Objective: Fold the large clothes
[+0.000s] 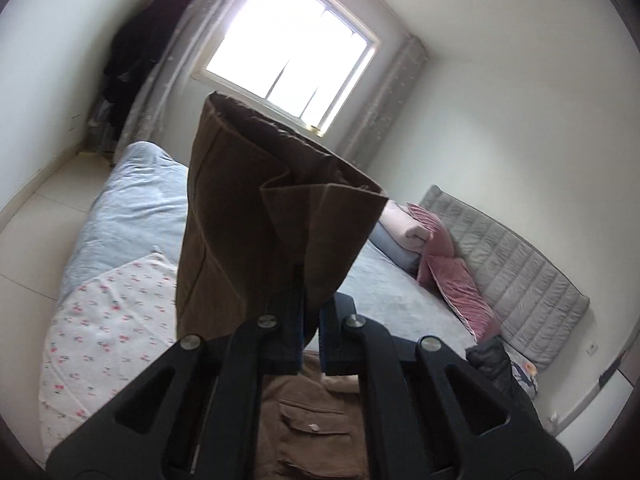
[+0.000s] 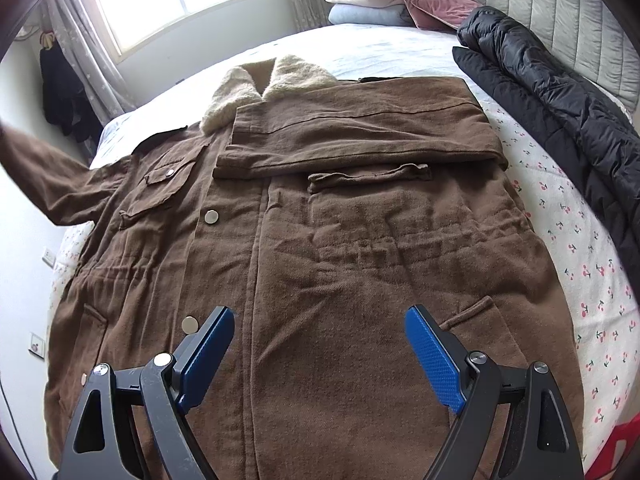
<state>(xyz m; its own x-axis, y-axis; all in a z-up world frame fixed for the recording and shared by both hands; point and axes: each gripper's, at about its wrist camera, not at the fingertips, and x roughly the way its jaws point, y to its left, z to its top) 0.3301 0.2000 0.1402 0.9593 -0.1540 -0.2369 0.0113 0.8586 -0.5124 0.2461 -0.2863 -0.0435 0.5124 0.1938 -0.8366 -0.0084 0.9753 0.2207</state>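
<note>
A large brown coat [image 2: 360, 248] with a cream fleece collar [image 2: 256, 84] lies front-up on the bed. One sleeve [image 2: 360, 136] is folded across its chest. The other sleeve [image 2: 44, 168] is lifted off the bed at the far left of the right wrist view. In the left wrist view my left gripper [image 1: 310, 308] is shut on that sleeve's cuff [image 1: 276, 216], which stands up in front of the camera; the coat's pocket [image 1: 308, 424] shows below. My right gripper [image 2: 320, 344] hovers open over the coat's lower part, nothing between its blue pads [image 2: 434, 356].
A black puffer jacket [image 2: 560, 112] lies along the bed's right side by the grey padded headboard [image 2: 560, 12]. Folded blankets and pink pillows [image 2: 400, 0] sit at the bed's head. The floral sheet [image 2: 580, 260] shows right of the coat. A window [image 1: 292, 44] and hanging dark clothes [image 1: 136, 48] are beyond.
</note>
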